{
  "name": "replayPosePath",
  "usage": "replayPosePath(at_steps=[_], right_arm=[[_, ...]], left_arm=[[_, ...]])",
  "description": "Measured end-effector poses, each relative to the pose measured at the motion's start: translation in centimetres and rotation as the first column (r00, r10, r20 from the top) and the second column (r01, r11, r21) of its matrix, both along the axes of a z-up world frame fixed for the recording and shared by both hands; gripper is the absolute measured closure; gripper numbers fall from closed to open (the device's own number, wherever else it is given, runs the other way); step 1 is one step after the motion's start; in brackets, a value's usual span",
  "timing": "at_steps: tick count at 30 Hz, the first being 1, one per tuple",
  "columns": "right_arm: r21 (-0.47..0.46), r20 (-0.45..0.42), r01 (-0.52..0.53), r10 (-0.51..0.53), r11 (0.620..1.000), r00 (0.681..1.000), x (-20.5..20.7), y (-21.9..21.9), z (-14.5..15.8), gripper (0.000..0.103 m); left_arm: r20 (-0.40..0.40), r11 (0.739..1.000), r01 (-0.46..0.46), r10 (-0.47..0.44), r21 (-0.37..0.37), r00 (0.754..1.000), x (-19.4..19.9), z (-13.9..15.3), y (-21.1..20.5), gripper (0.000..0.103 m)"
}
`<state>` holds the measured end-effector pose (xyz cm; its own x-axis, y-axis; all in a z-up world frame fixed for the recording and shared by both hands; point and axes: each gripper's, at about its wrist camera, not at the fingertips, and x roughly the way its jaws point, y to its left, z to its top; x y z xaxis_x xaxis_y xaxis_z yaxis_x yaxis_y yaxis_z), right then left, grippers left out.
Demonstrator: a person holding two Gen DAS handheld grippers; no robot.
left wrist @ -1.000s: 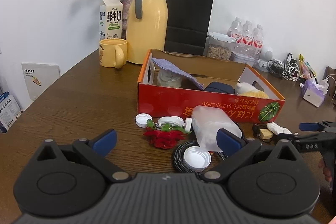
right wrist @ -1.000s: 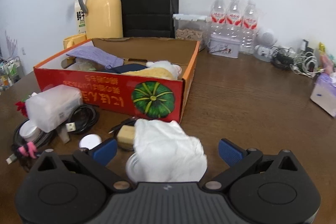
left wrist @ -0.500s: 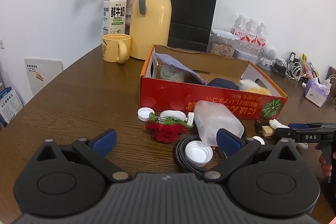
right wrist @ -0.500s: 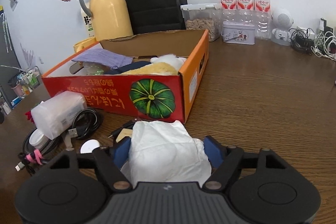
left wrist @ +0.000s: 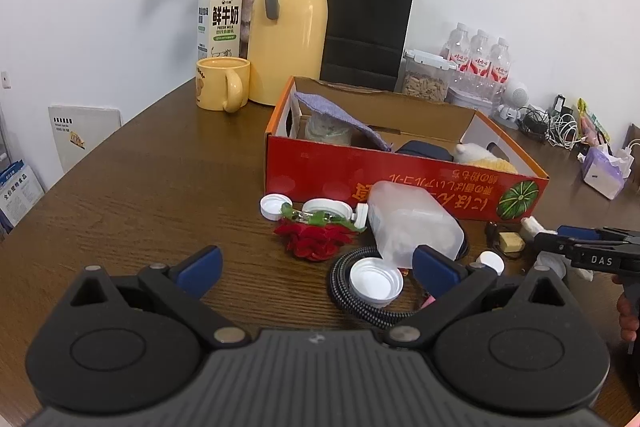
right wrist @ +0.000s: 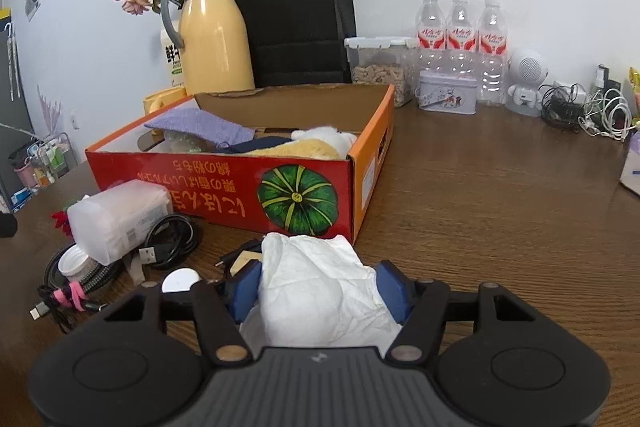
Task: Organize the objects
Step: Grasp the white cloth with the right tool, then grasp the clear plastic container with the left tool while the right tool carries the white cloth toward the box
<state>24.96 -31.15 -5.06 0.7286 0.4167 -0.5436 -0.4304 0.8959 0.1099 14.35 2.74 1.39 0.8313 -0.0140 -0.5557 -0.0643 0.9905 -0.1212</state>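
Now your right gripper (right wrist: 318, 293) is pinching the crumpled white tissue wad (right wrist: 320, 283), its jaws having just been closing onto it, so the pickup is looking secured. Farther off, the red pumpkin-print carton (right wrist: 224, 189) is waiting; your left gripper (left wrist: 316, 265) is hanging spread wide.

Plain white wall (left wrist: 100, 7) behind. Big brown wooden table (right wrist: 500, 211), round at the edge. Small wire rack (right wrist: 44, 163) far off at the left. Bright, even light.
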Motion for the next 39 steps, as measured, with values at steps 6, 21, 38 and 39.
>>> replayPosePath(at_steps=[6,21,38,39], right_arm=[[0.020,0.062,0.029,-0.030,0.999,0.998,-1.8,-0.1,0.6,0.041],[0.045,0.135,-0.014,0.008,0.999,0.991,-6.2,3.0,0.9,0.041],[0.046,0.153,0.107,-0.113,0.993,0.982,-6.0,4.1,0.9,0.041],[0.047,0.148,0.113,-0.119,0.992,0.982,-5.8,4.1,0.9,0.041]], left_arm=[[-0.014,1.000,0.007,-0.008,-0.005,1.000,0.1,-0.4,-0.3,0.000],[-0.059,0.997,0.077,-0.077,-0.004,0.995,1.1,-1.9,-3.1,0.000],[-0.004,0.991,0.086,-0.086,0.105,0.996,7.2,-1.0,-8.2,0.000],[-0.007,0.990,0.084,-0.084,0.110,0.996,7.6,-1.2,-8.4,0.000]])
